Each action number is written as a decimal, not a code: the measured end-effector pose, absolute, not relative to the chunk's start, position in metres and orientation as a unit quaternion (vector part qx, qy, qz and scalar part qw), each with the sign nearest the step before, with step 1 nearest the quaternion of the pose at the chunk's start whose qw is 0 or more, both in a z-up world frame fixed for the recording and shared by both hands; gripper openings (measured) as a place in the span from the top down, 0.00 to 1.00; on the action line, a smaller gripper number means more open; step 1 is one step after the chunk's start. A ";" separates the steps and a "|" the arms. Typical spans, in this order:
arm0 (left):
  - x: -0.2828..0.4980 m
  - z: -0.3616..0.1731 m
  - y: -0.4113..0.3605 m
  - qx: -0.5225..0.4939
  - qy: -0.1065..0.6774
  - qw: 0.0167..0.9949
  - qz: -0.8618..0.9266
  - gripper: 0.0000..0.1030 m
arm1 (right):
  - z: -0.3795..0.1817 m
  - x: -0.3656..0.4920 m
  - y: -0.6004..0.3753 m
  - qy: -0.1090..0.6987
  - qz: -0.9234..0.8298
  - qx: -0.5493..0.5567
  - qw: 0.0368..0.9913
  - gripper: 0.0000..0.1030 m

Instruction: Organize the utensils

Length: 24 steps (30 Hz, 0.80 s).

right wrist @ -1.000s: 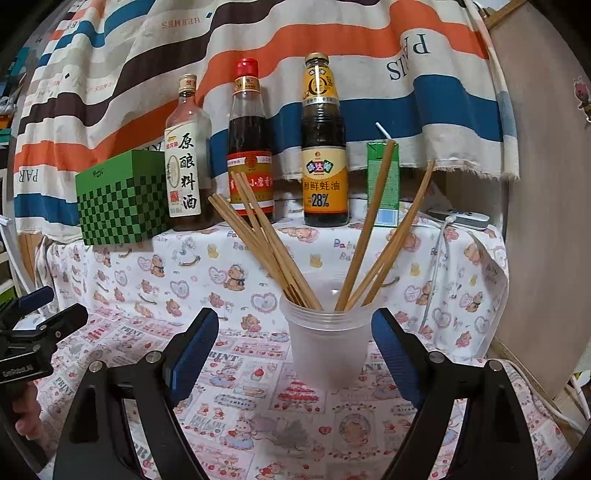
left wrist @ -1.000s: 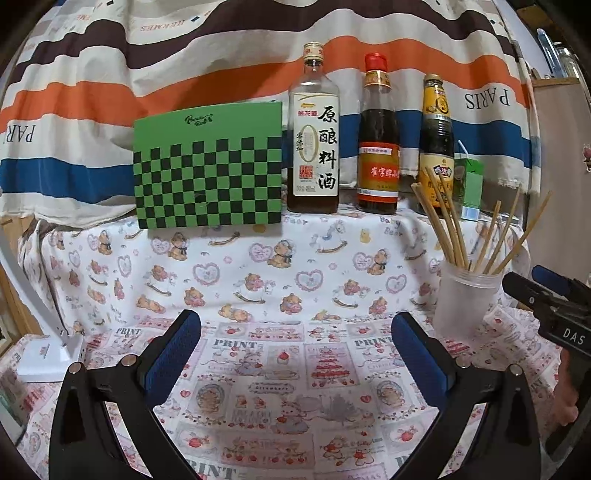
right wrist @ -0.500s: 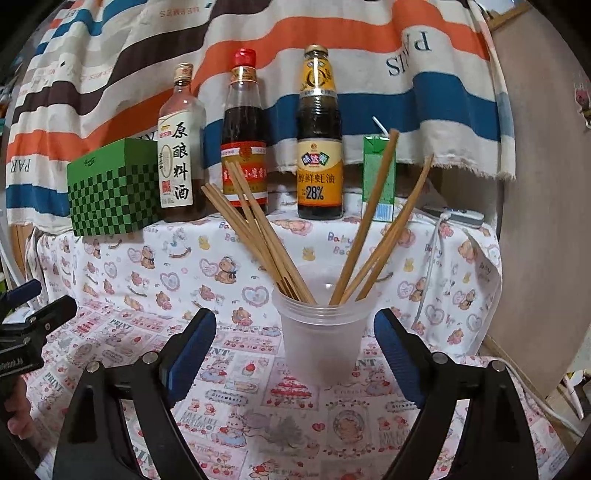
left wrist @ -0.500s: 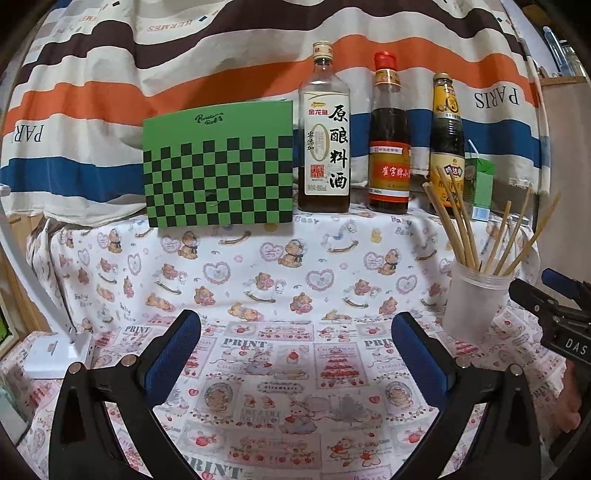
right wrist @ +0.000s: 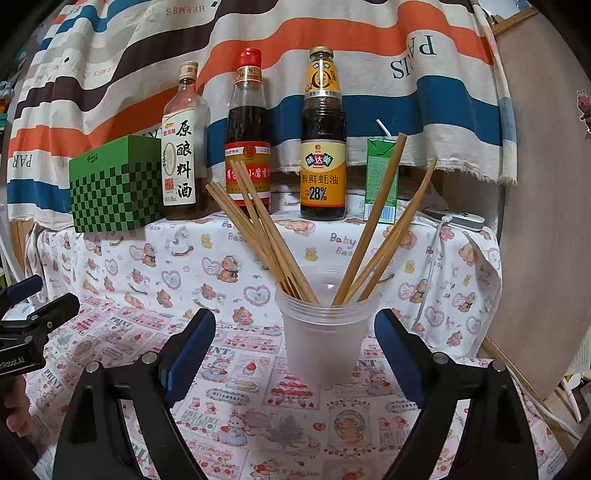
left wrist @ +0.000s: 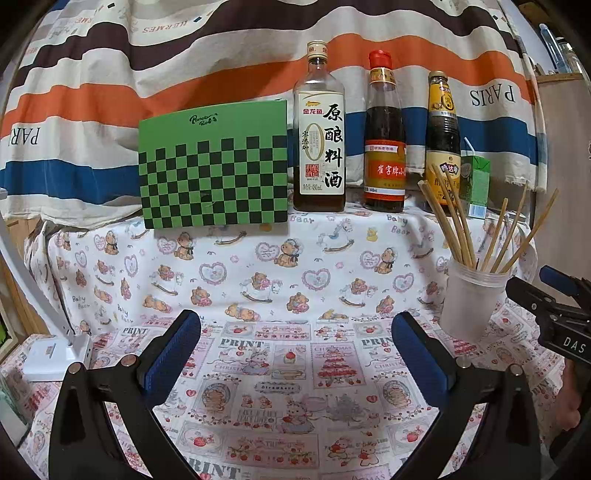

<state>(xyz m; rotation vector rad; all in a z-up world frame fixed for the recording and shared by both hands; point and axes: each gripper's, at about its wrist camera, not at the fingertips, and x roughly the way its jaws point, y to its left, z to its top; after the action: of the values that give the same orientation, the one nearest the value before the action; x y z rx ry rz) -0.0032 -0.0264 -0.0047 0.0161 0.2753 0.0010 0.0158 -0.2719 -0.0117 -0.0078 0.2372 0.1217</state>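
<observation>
Striped cloth [right wrist: 332,33] in orange, brown, blue and white hangs as the backdrop, above a desk [left wrist: 295,369] covered in a pink-and-white printed cloth with bears and hearts. On a raised ledge at the far side stand, from left to right, a green chequered box [left wrist: 214,170], a cooking-wine bottle [left wrist: 319,140], a red-capped sauce bottle [left wrist: 384,147], an oyster-sauce bottle [right wrist: 323,155] and a small green carton [right wrist: 380,181].

Right wrist view: a translucent plastic cup [right wrist: 325,336] stands upright on the desk, just beyond the right gripper [right wrist: 295,347] and slightly right of its centre line. The cup lies ahead of the two blue pads rather than between them, and neither pad touches it. Wooden chopsticks [right wrist: 266,236] stand in the cup in two fans, one bundle leaning left, the other leaning right. The right gripper's jaws stand wide apart and hold nothing.

Left wrist view: the left gripper [left wrist: 295,354] is likewise spread wide, with only bare printed cloth between its blue pads. The same cup [left wrist: 472,299] with its chopsticks [left wrist: 454,221] sits far to the right of this gripper, well apart from it and close to the black body of the right gripper at the frame's right edge. A white lamp base [left wrist: 55,354] rests at the near left.
</observation>
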 end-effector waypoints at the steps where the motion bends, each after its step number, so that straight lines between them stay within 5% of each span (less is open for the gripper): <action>1: -0.003 -0.005 -0.027 0.008 0.137 0.990 0.000 0.00 | -0.012 0.016 -0.272 0.118 0.061 -0.004 0.991 0.13; 24: -0.003 -0.005 -0.028 0.010 0.137 0.990 -0.002 0.00 | -0.012 0.016 -0.273 0.119 0.052 -0.001 0.991 0.13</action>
<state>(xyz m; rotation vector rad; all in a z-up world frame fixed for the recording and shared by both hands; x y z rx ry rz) -0.0027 -0.0276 -0.0050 0.0203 0.2753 -0.0034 0.0164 -0.2728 -0.0116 -0.0016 0.2397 0.1043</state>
